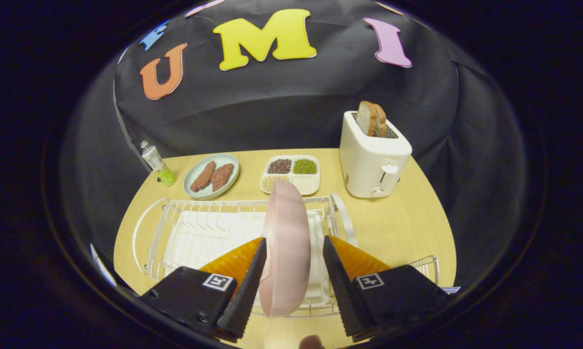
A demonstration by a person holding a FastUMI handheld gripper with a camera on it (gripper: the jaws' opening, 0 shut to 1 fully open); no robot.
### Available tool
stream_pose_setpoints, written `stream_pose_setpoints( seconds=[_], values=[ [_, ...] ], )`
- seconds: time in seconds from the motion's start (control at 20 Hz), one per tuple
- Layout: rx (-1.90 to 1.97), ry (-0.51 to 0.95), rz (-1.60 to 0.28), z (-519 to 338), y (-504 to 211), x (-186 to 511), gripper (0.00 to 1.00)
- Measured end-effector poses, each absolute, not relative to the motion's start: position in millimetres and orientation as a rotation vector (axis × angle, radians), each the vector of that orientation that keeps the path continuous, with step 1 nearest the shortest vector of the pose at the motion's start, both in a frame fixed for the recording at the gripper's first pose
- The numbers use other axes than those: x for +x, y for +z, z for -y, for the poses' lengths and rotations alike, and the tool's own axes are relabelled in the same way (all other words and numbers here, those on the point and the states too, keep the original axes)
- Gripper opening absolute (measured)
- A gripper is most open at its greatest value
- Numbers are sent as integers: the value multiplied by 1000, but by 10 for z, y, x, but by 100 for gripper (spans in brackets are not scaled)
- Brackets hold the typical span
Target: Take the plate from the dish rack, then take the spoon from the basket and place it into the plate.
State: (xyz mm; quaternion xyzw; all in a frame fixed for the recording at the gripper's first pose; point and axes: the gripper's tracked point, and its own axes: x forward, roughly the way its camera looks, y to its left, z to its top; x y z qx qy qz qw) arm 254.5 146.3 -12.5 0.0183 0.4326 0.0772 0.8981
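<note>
A pale pink plate (286, 218) stands on edge in the white wire dish rack (194, 228), its rim pointing at me. My gripper (294, 239) is open and straddles the plate. The left finger (245, 286) lies against the plate's left face. The right finger (342, 286) stands a small gap off the right face. A corner of a wire basket (426, 266) peeks out just past the right finger, and its contents are hidden.
Beyond the rack on the wooden table (408, 223) are a green plate with two brown patties (211, 175), a divided tray of grains (291, 173), a white toaster holding bread (374, 155) and a small bottle (156, 162).
</note>
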Motion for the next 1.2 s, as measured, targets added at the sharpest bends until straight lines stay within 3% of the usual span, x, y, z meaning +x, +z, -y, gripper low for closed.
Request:
stream_pose_setpoints(
  seconds=[0.15, 0.2, 0.3, 1.0, 1.2],
  values=[
    [47, 109, -920, -1431, -224, 2567, 57],
    [45, 77, -924, -1412, -189, 2534, 42],
    [9, 22, -928, -1394, -166, 2512, 35],
    [-148, -125, -911, -1497, 141, 2397, 33],
    [-148, -104, -917, -1530, 169, 2310, 33]
  ],
)
